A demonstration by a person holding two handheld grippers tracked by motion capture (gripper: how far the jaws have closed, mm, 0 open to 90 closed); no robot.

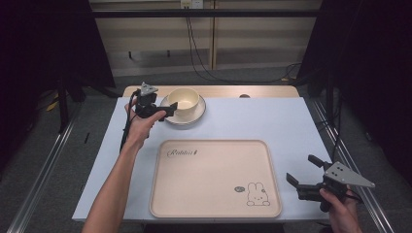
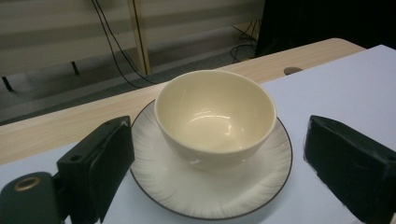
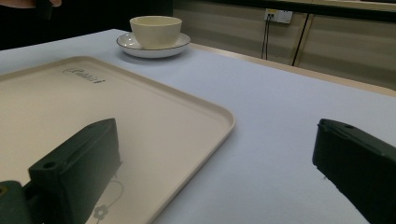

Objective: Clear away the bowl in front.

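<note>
Cream-coloured and glossy, the bowl (image 2: pixel 215 116) is sitting upright in the middle of a white saucer (image 2: pixel 210 186) with a thin dark rim, and the left gripper (image 1: pixel 165 112) is hovering right at it, its jaws spread wide. From the left gripper view the bowl and saucer are lying straight ahead between the two black jaws, one jaw standing just off the saucer's near-left edge and the other off its right side; I cannot tell whether either jaw is touching the saucer. In the high view one jaw tip is reaching over the saucer's rim toward the bowl's near side. The person's left hand (image 1: pixel 138 127) is gripping the handle, with the forearm stretching back toward the table's near edge. The right gripper (image 1: pixel 305 175) is waiting well apart from the bowl, held in the right hand (image 1: pixel 342 208) with its jaws gaping and nothing between them. Just beside its left jaw a beige tray (image 1: pixel 214 199) with a rabbit drawing (image 1: pixel 257 195) is lying flat on the pale blue table cover (image 1: pixel 272 119), and from that gripper the bowl and saucer are showing far ahead, beyond the tray's far corner.
</note>
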